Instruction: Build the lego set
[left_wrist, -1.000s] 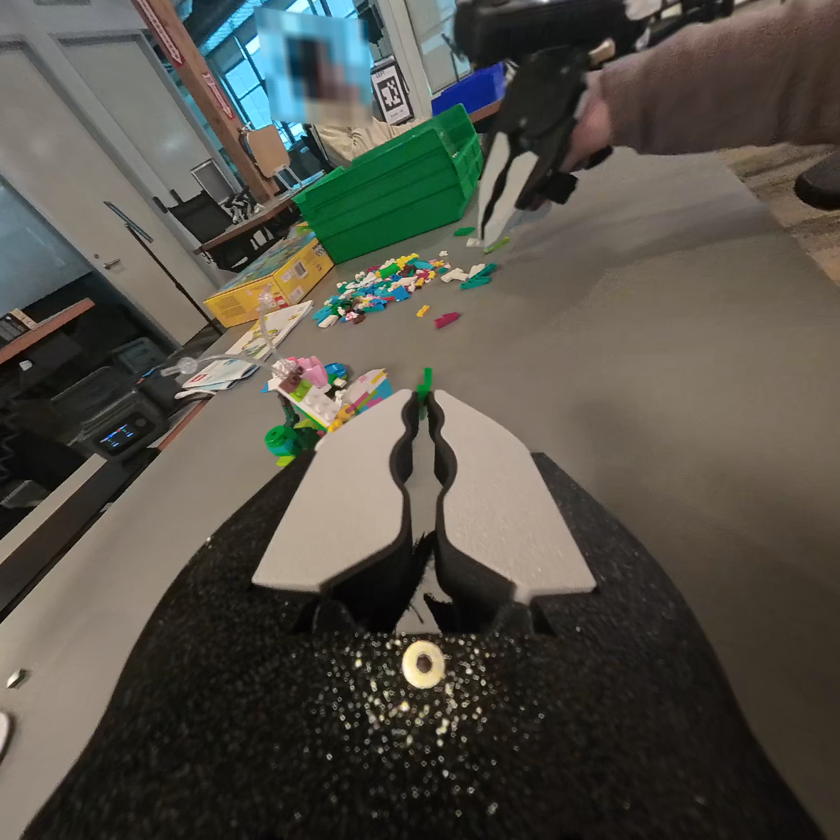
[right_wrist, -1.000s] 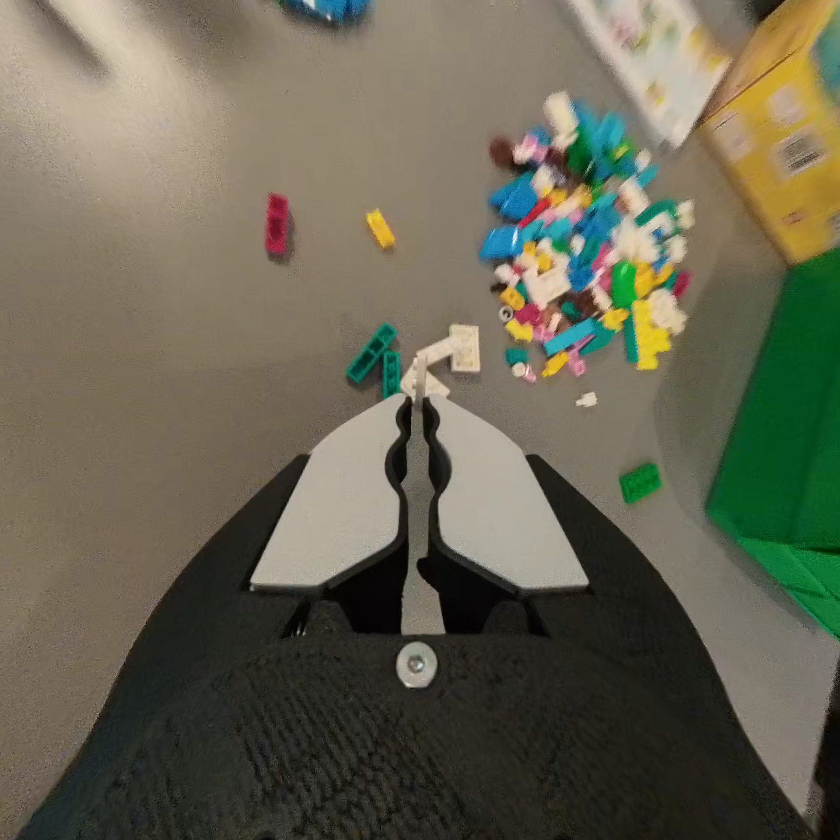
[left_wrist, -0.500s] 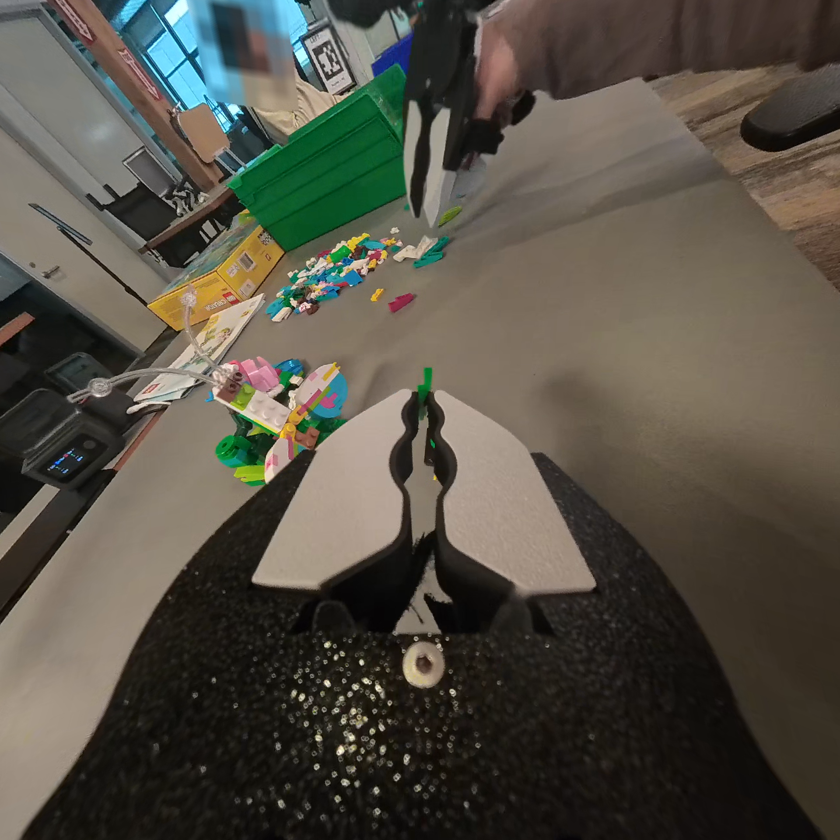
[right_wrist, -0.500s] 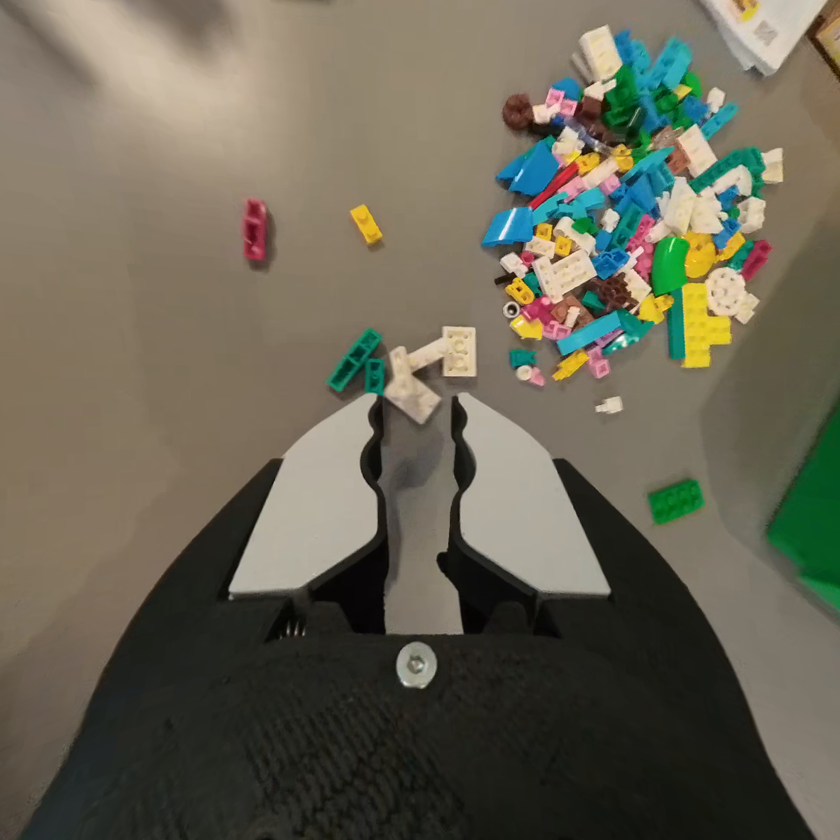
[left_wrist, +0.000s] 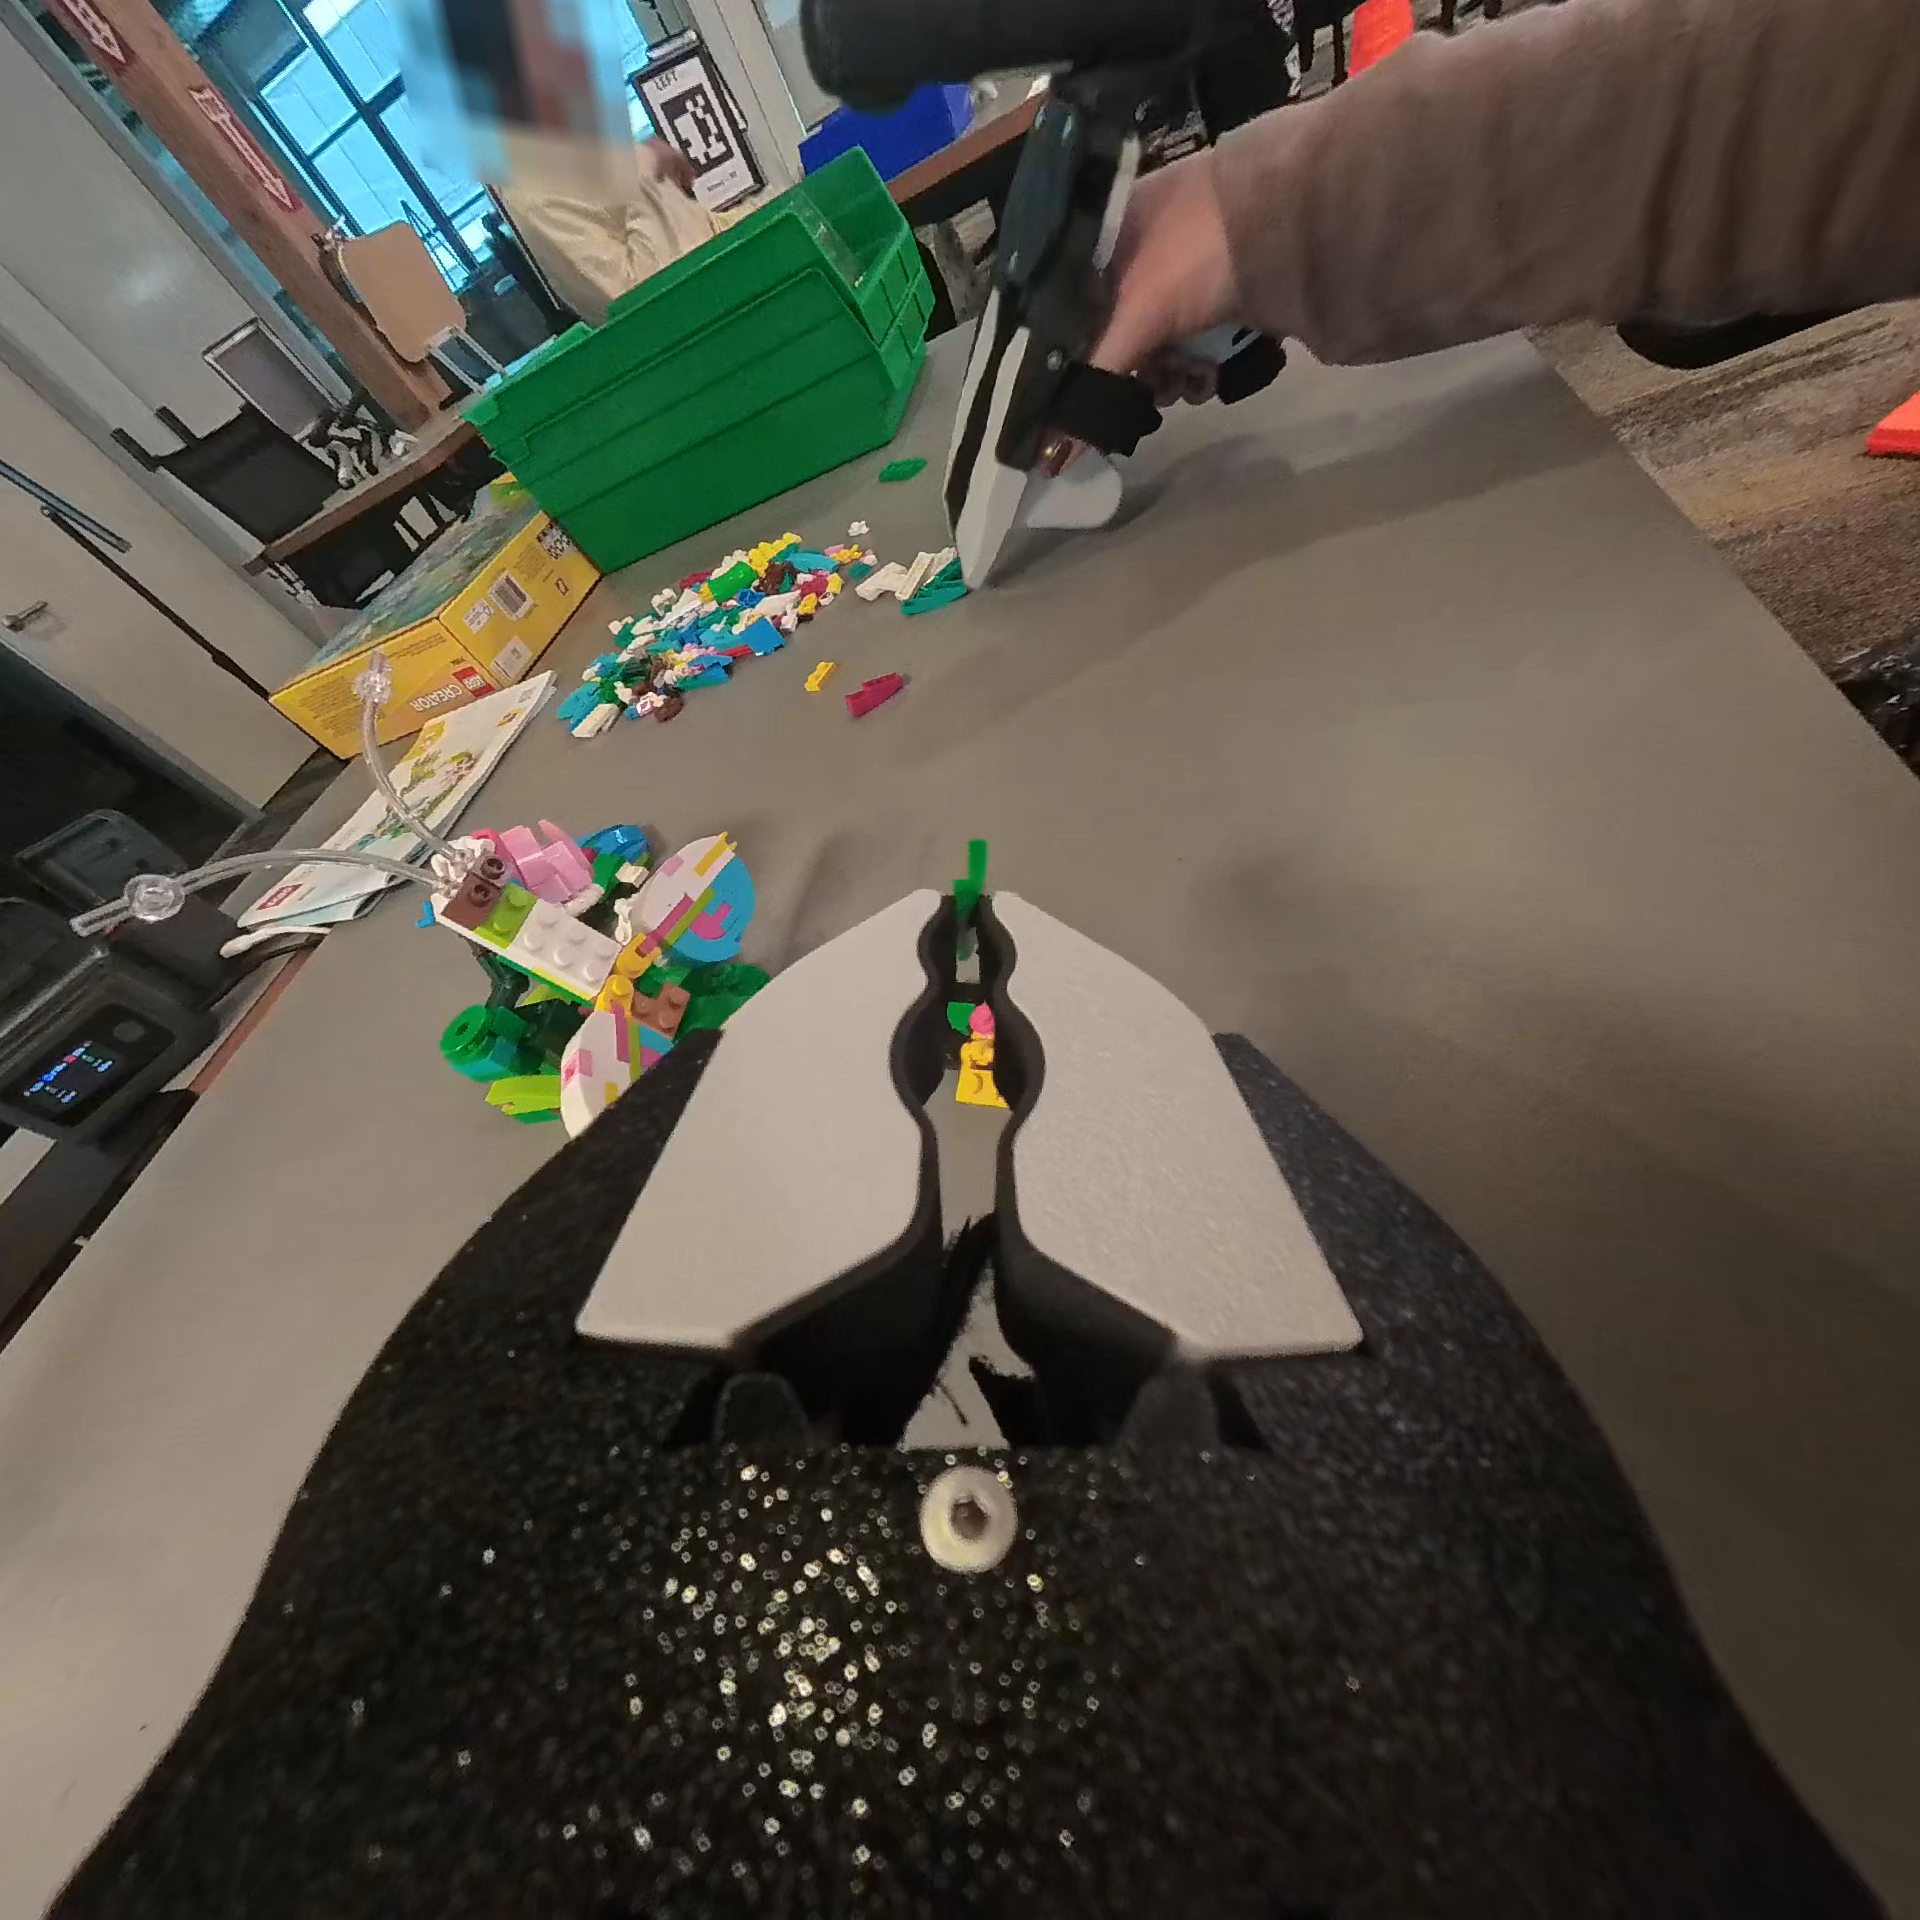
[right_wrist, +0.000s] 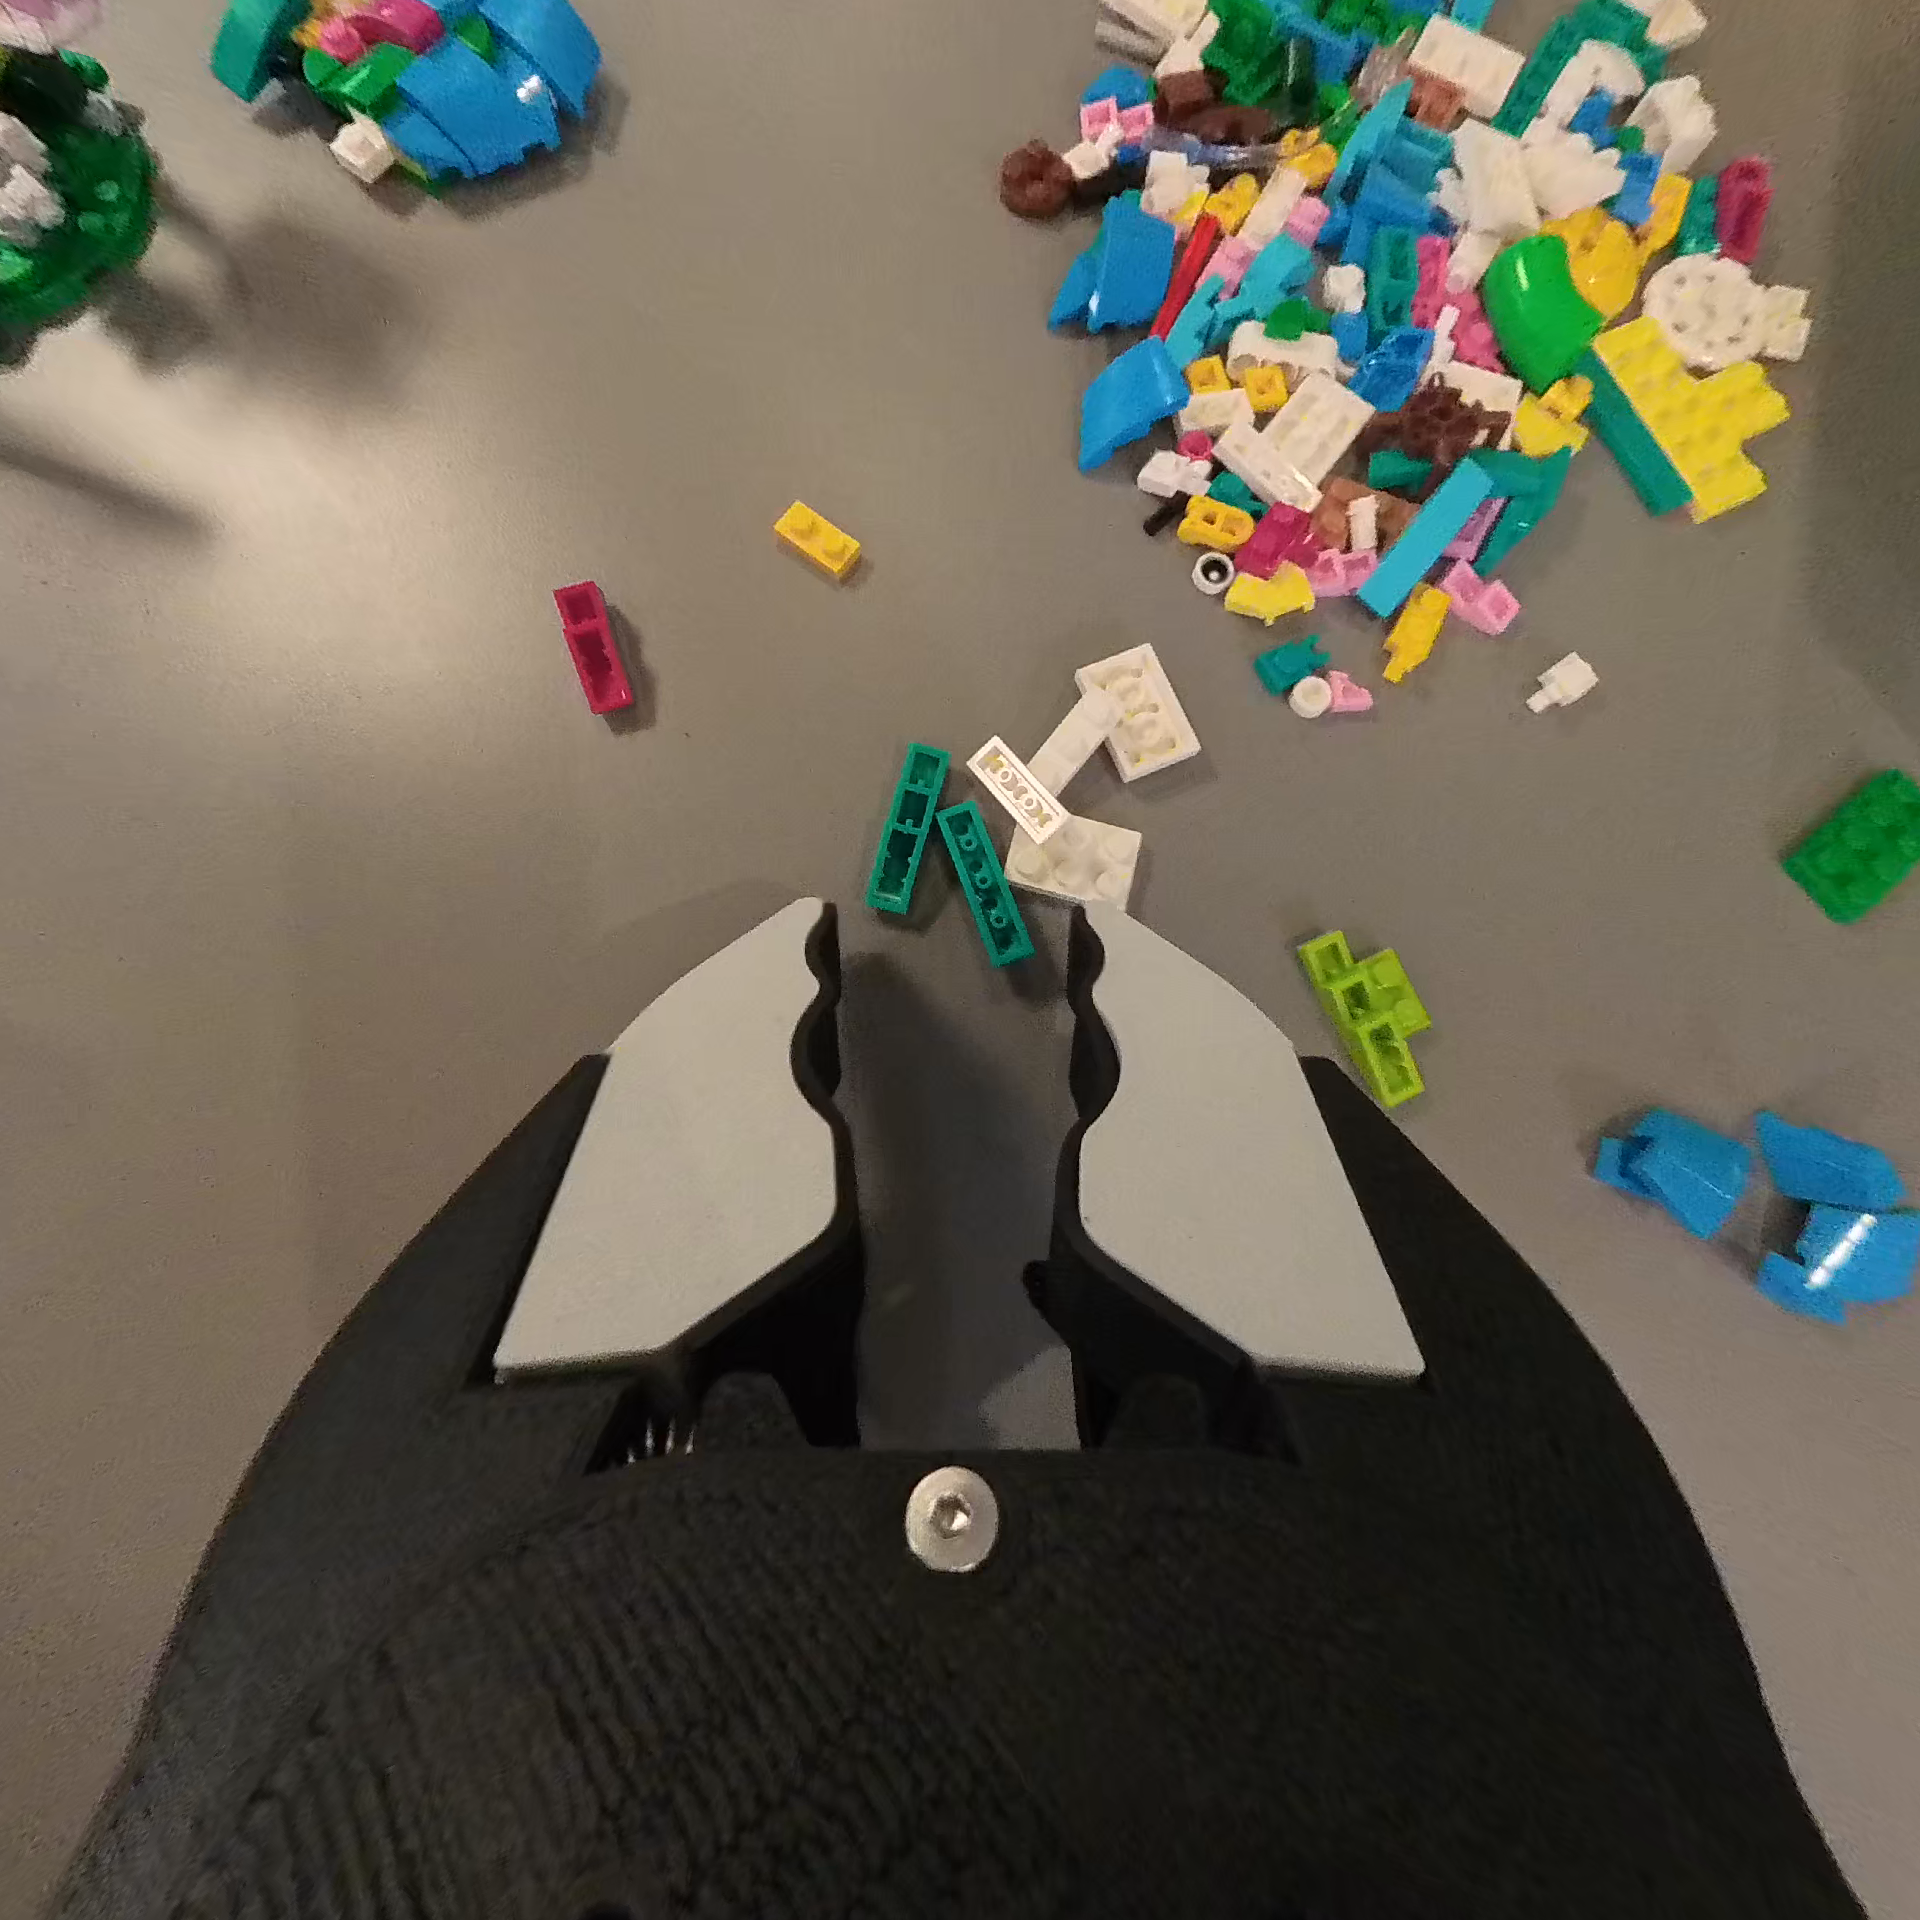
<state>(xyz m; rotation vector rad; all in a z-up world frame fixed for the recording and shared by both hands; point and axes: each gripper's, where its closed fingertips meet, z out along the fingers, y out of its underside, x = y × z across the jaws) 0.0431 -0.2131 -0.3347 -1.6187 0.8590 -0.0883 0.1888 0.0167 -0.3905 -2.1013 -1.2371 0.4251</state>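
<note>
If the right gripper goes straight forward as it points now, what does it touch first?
Probably the teal plate lying just ahead between the open tips of the right gripper, with the white pieces beside it; depth is unclear.

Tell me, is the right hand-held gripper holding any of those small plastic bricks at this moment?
No, the right hand-held gripper stands open and empty above two teal plastic bricks lying on the grey table.

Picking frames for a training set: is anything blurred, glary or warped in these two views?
Left wrist view: hand and sleeve motion-blurred, wide-angle bending at edges, bright windows behind. Right wrist view: loose brick pile sharp, model at top left smeared, soft shadow under the open jaws.
</note>
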